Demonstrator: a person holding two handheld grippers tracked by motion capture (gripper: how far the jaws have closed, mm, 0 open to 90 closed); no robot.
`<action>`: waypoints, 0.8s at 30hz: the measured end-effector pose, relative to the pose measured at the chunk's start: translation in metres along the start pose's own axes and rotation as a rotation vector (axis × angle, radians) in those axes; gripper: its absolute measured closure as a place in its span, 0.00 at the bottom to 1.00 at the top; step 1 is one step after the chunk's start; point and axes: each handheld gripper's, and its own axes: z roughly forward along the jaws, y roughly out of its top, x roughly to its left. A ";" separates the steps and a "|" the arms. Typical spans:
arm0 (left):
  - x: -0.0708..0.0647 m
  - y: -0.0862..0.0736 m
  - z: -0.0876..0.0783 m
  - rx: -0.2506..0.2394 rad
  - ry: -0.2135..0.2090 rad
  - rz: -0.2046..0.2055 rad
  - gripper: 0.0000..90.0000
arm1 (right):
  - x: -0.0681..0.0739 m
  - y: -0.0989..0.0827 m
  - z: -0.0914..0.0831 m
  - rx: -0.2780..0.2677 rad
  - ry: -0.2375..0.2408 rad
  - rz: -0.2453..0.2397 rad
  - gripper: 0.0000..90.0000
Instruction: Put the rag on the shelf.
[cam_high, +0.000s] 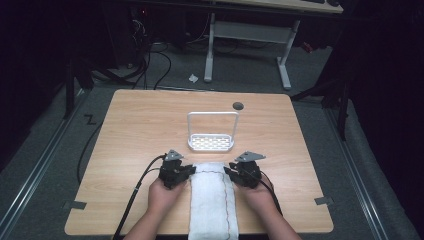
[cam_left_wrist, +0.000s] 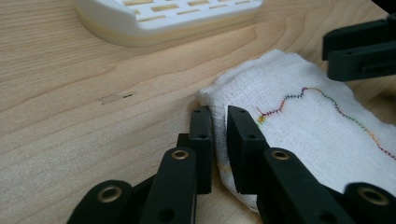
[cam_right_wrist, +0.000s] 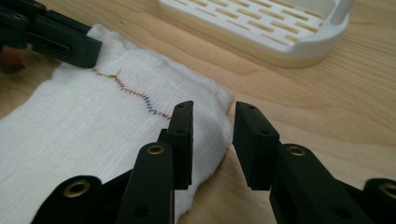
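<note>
A white folded towel (cam_high: 212, 200) with a wavy coloured stitch line lies lengthwise at the table's front middle. My left gripper (cam_high: 191, 170) sits at its far left corner. In the left gripper view the jaws (cam_left_wrist: 219, 126) stand close together with the towel's (cam_left_wrist: 303, 126) thick edge pinched between the pads. My right gripper (cam_high: 228, 170) is at the far right corner. Its jaws (cam_right_wrist: 212, 121) stand apart over the towel's (cam_right_wrist: 93, 126) edge, with bare wood between them. Each gripper view also has the other gripper farther off.
A white slotted rack (cam_high: 212, 148) with a tall loop handle stands just beyond the towel, near both grippers (cam_left_wrist: 140, 28) (cam_right_wrist: 261, 32). A small grey disc (cam_high: 238, 105) lies near the far edge. Tape pieces (cam_high: 324, 201) mark the front corners. A desk frame stands on the floor beyond.
</note>
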 end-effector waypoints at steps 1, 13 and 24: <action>0.000 0.000 0.000 0.001 -0.001 0.000 0.89 | 0.000 0.000 0.000 0.000 0.000 0.000 0.76; 0.000 -0.001 0.000 0.002 -0.011 0.001 0.89 | -0.005 0.001 0.017 0.020 0.056 0.031 0.75; -0.001 -0.001 0.000 0.004 -0.010 0.003 0.90 | -0.004 -0.002 0.018 -0.002 0.092 0.046 0.91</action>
